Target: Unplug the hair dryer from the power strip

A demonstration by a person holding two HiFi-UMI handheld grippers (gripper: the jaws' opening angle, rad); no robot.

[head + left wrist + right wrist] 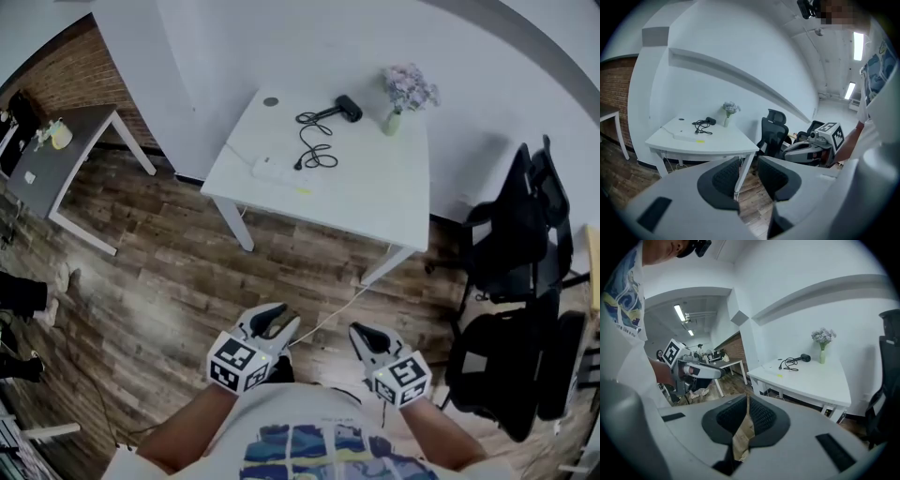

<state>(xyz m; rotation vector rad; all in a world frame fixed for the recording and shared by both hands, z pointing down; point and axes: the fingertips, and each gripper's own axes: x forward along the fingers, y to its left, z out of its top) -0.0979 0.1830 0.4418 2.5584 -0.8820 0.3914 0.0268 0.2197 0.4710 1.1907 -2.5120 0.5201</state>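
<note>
The black hair dryer [349, 109] lies at the far side of a white table [375, 187], its black cord [314, 148] coiled beside it. The cord's end reaches a white power strip [272, 171] near the table's left edge. Both grippers hang low by my body, well short of the table. My left gripper [274, 322] [747, 176] is open, with floor showing through a narrow gap. My right gripper [367, 337] [746, 416] is shut, a tan strip showing in the seam between its pads. The left gripper view shows the dryer [710, 121] far off; so does the right gripper view [804, 357].
A vase of flowers [394, 117] stands right of the dryer. Black office chairs [516, 244] crowd the right side. A grey table [56, 164] stands at the far left on the wood floor. A thin white cable [328, 319] runs down from the table.
</note>
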